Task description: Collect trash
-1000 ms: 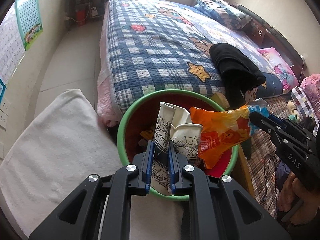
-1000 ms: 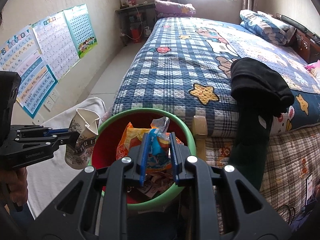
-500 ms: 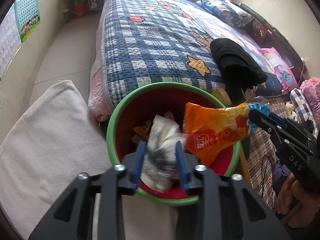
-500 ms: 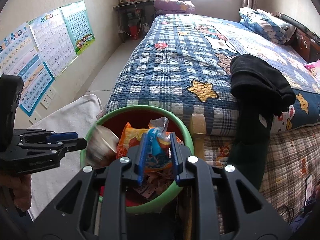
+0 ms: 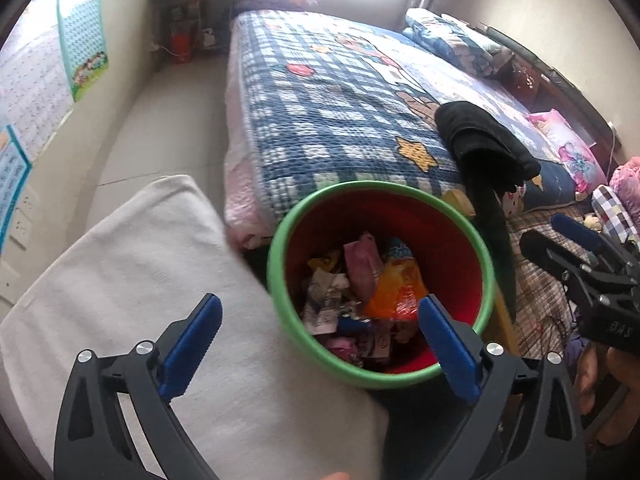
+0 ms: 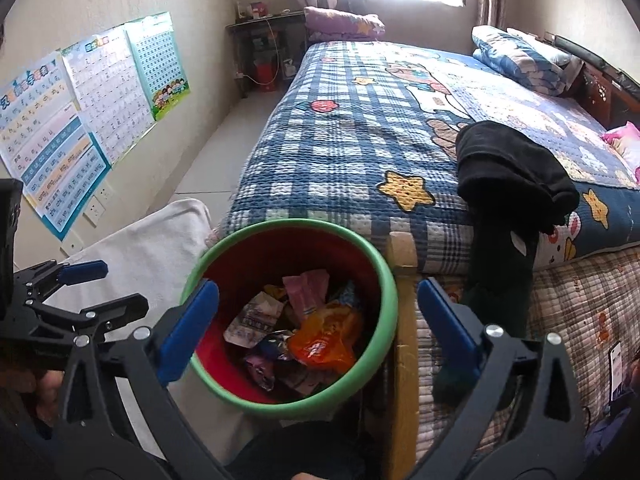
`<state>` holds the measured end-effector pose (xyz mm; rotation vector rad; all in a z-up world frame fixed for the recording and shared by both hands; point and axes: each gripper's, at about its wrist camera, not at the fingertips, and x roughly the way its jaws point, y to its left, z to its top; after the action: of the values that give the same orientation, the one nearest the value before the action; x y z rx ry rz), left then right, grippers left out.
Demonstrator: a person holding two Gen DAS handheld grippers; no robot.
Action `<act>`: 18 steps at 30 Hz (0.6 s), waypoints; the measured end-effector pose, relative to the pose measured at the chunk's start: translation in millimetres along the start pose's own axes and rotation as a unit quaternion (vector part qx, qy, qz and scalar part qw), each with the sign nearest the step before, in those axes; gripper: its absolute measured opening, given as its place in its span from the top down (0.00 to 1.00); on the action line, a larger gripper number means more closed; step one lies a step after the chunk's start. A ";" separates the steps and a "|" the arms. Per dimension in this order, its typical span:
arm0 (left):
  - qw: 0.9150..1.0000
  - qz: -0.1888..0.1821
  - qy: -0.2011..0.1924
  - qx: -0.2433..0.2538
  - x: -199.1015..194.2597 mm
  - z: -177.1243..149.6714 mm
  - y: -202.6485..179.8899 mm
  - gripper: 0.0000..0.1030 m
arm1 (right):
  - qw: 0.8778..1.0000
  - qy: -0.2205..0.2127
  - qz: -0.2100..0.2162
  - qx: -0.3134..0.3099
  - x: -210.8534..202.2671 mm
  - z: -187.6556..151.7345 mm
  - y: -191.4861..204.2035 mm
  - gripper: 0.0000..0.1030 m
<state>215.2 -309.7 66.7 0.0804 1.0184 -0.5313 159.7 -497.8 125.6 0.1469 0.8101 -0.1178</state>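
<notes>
The trash (image 5: 372,280) lies in a loose heap at the bottom of the bin (image 5: 276,248), directly ahead of and below both of your tongs: an orange wrapper (image 6: 326,338), a pink packet (image 5: 360,264) and a crumpled printed paper piece (image 6: 250,318) among smaller scraps. Your left tongs (image 5: 316,340) are released, blue pads spread wide with nothing between them, held above the near rim. Your right tongs (image 6: 316,324) are spread wide and empty too, straddling the bin from above. The main risk, as I judge it, is clipping the green rim with a lowered pad as you pull away, which could tip the bin and spill the light wrappers; the bin looks light and stands free. The two tongs also sit close to each other over the same opening, so crossing paths could knock them together. To the left of your tongs a white cloth (image 5: 132,280) covers a raised surface touching or just beside the bin. Ahead is the checked bed (image 6: 360,152), its corner and a wooden post (image 6: 402,256) just beside the bin's right side, with black clothing (image 6: 508,168) hanging off the bed edge there. Open floor (image 5: 160,128) runs ahead on the left between bed and wall.
</notes>
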 end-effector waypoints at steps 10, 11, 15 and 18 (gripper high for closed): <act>0.997 0.064 -0.030 -0.028 -45.6 -61.1 48.8 0.08 | 1.000 -0.018 0.016 -0.006 -27.7 -28.6 54.2 0.05; 0.996 0.075 -0.035 -0.036 -52.6 -71.3 56.8 0.08 | 1.000 -0.021 0.021 -0.007 -30.2 -33.4 62.4 0.05; 0.991 0.102 -0.080 -0.040 -79.9 -101.9 75.1 0.08 | 0.998 -0.037 0.040 -0.018 -42.3 -49.9 96.8 0.05; 0.986 0.126 -0.098 -0.047 -99.2 -121.0 88.0 0.08 | 0.997 -0.046 0.052 -0.029 -48.9 -58.7 121.7 0.05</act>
<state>119.4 -158.0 68.5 0.0707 0.8240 -0.2551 104.0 -365.4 131.7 0.1275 0.7128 -0.0025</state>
